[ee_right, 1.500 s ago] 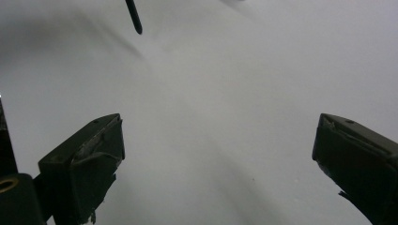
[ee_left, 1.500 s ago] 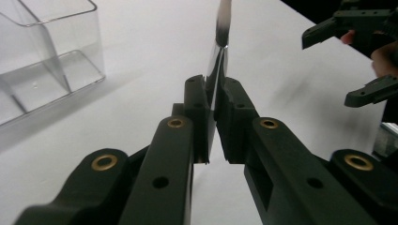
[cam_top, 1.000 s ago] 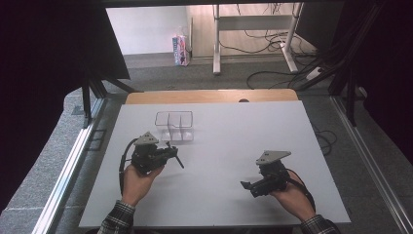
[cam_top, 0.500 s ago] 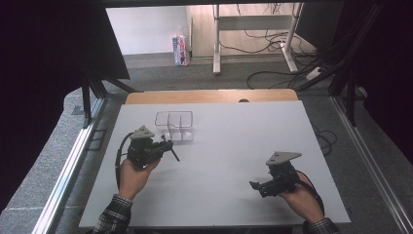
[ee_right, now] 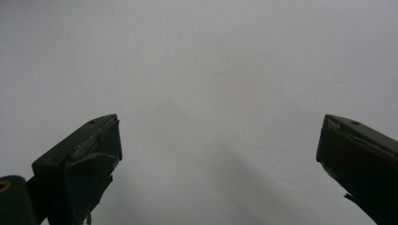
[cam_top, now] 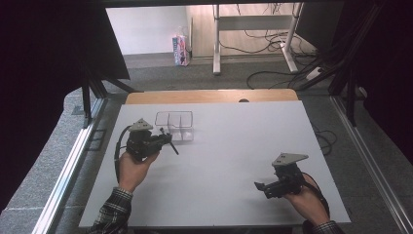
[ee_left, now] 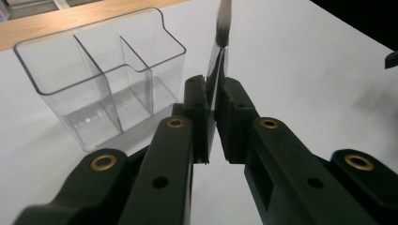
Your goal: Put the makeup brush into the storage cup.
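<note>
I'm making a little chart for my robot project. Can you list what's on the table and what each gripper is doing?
table: white table, wooden strip at its far edge
container: clear plastic organizer, three compartments, upright, nothing inside
left gripper: jaws shut on a thin flat utensil, beside the organizer
right gripper: jaws wide apart, holding nothing, over bare table

An overhead camera is looking forward and down across the white table; each gripper camera is peering closely along its own jaws, sharing that tabletop.
</note>
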Tool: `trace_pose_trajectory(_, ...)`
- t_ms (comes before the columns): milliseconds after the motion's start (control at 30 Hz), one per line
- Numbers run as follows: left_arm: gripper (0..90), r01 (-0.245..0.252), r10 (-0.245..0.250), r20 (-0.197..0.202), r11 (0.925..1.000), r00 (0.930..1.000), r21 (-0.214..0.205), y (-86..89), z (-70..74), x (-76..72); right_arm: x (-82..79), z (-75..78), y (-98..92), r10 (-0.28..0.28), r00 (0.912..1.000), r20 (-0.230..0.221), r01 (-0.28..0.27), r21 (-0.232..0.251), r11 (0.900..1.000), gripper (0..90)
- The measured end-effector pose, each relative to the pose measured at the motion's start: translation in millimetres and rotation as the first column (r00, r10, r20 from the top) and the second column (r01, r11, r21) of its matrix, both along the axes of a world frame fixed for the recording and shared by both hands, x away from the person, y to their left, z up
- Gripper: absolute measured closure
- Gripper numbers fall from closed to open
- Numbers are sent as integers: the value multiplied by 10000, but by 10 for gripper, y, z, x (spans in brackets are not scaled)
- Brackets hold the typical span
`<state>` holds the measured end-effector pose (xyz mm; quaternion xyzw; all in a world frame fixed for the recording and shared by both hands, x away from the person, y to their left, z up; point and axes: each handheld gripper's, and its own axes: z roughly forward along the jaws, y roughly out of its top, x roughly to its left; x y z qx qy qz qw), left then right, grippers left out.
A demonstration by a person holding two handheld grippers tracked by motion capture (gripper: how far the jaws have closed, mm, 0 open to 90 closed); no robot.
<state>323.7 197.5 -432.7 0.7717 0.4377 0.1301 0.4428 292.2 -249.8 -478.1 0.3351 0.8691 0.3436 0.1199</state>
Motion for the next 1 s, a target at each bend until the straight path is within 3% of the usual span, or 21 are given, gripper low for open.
trace_pose_trajectory(500, 831, -336, 331, 335, 9993, 9989, 163, 62, 199, 140, -31, -19, -85, -248, 9997, -2, 248, -82, 9997, 0)
trace_pose_trajectory(1000, 831, -424, 407, 592, 9987, 9974, 275, 18, 340, 276, -50, -37, -108, -245, 9997, -13, 245, -213, 9995, 0)
